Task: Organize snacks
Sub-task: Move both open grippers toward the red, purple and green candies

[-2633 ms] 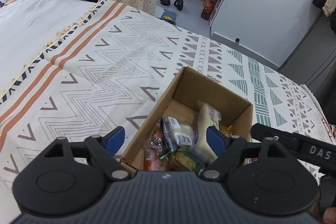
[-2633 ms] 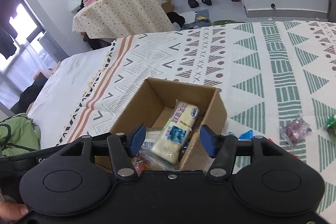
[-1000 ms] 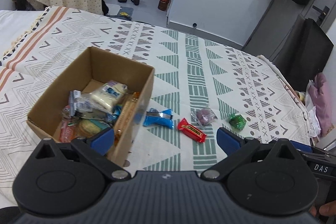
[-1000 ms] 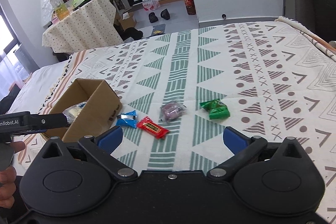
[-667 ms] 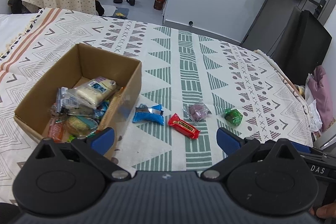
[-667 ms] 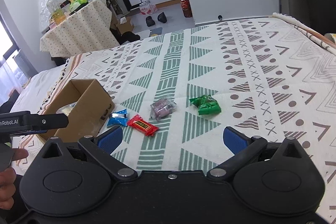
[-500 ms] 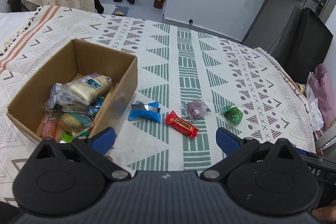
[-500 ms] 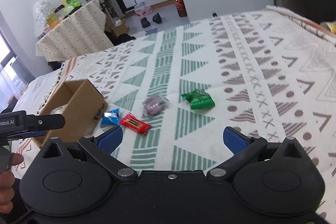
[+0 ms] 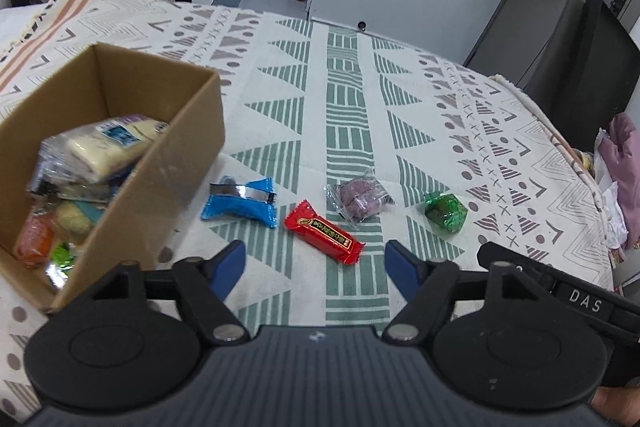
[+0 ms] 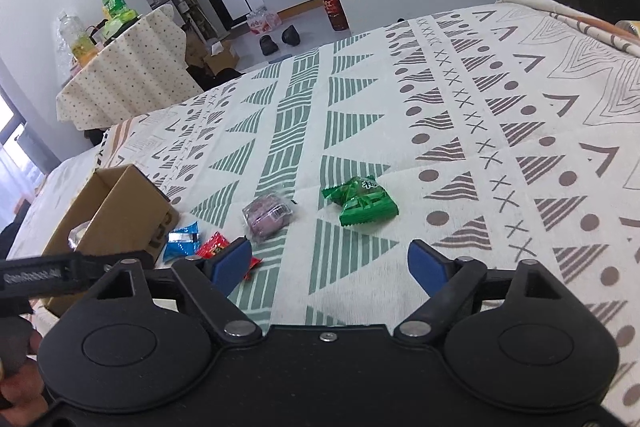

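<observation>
- While both my grippers hang spread and empty over the bedspread (image 9: pixel 352 75), the box (image 9: pixel 160 187) sits far left, holding several snacks.
- Just right of it lies the blue packet (image 9: pixel 240 203).
- My left gripper (image 9: pixel 314 267) has the red bar (image 9: pixel 324 237) straight ahead.
- Next comes the purple sweet (image 9: pixel 360 201).
- My right gripper (image 10: pixel 330 263) faces the green packet (image 10: pixel 362 205).

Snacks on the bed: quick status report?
Left gripper and right gripper open, empty. Four snacks loose beside the box. Nothing blocking.
</observation>
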Available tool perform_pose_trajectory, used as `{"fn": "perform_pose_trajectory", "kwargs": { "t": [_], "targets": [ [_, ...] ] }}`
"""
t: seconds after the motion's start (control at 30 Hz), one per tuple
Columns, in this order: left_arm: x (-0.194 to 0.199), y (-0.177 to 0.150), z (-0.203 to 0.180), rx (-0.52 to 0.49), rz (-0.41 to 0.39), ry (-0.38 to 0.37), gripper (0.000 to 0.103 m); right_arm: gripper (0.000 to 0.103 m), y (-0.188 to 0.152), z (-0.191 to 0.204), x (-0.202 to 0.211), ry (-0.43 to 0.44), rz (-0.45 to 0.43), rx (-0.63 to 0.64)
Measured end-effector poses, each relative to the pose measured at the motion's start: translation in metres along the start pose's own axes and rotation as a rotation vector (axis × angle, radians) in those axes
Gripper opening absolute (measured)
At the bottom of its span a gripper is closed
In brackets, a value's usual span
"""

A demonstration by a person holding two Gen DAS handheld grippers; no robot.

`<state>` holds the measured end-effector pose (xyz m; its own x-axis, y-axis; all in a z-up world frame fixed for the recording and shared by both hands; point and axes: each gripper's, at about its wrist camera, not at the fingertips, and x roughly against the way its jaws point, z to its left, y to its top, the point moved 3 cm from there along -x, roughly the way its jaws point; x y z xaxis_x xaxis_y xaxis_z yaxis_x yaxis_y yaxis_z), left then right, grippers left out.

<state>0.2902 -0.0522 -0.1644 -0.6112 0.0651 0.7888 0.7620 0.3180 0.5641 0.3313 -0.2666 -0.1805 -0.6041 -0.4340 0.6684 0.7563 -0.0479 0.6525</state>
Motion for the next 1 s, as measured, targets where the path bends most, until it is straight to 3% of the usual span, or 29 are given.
{"fn": "perform_pose_trajectory", "kwargs": {
  "t": [0.37,0.83,1.0],
  "targets": [
    [-0.046,-0.003,-0.009,0.033,0.056,-0.018,0.05,0.083,0.008,-0.016,-0.025,0.006,-0.005,-0.017],
    [-0.093,0.002,-0.019,0.042,0.096,0.033,0.045,0.081,0.011,-0.022,-0.049,0.012,-0.004,0.008],
    [-0.101,0.005,-0.027,-0.014,0.084,0.056,0.045,0.081,0.011,-0.024,-0.053,0.013,-0.008,0.008]
  ]
}}
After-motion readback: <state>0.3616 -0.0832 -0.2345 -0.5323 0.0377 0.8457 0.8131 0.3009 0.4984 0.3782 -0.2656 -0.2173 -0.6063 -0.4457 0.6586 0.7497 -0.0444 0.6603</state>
